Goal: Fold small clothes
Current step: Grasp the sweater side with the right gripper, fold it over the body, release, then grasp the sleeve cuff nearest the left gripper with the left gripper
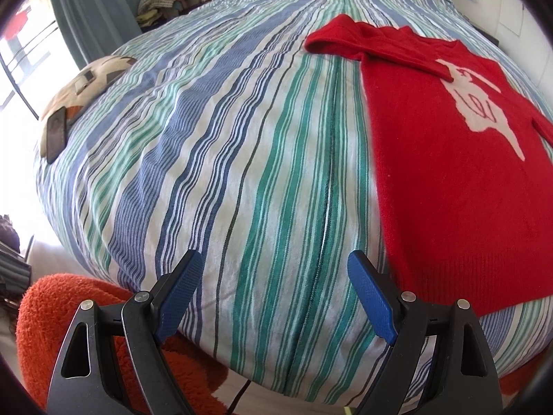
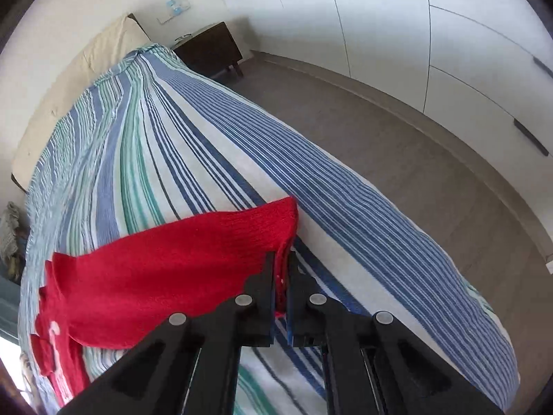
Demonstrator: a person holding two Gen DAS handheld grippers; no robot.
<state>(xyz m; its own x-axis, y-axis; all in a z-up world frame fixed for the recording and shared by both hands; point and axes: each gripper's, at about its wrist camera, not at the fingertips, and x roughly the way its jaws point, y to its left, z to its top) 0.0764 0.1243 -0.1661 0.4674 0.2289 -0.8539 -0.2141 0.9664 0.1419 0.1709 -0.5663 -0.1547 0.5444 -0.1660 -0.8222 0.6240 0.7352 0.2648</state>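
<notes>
Blue ribbed pads line the fingers (image 1: 179,294) of our left gripper (image 1: 274,297), which we hold with its jaws spread wide and nothing between them, low over the near edge of the striped bedspread (image 1: 214,159). Below its left finger we see a fuzzy orange cushion (image 1: 52,307) beside the bed.

Our right gripper (image 2: 281,276) is pinched tight on a fold of the red sweater (image 2: 166,276), the knit bunched between the two black fingers. From that grip the held part, which looks like a sleeve, stretches away to the left and is raised off the bed cover (image 2: 345,207), while the sweater's body lies further left on the cover.

In the left wrist view the red sweater (image 1: 449,173) lies to the right of the empty gripper, its ribbed hem nearest us and close to the right finger, though we cannot tell whether they touch. A pale figure motif (image 1: 484,103) shows on its chest, and the other sleeve (image 1: 366,43) is folded across the top.

Further off on the left of the bed sits a patterned cushion (image 1: 86,83) with a dark phone (image 1: 57,131) lying on it. Beyond, a dark nightstand (image 2: 211,48) stands by the cream headboard (image 2: 103,48), with white wardrobe doors (image 2: 432,34) along the wall.
</notes>
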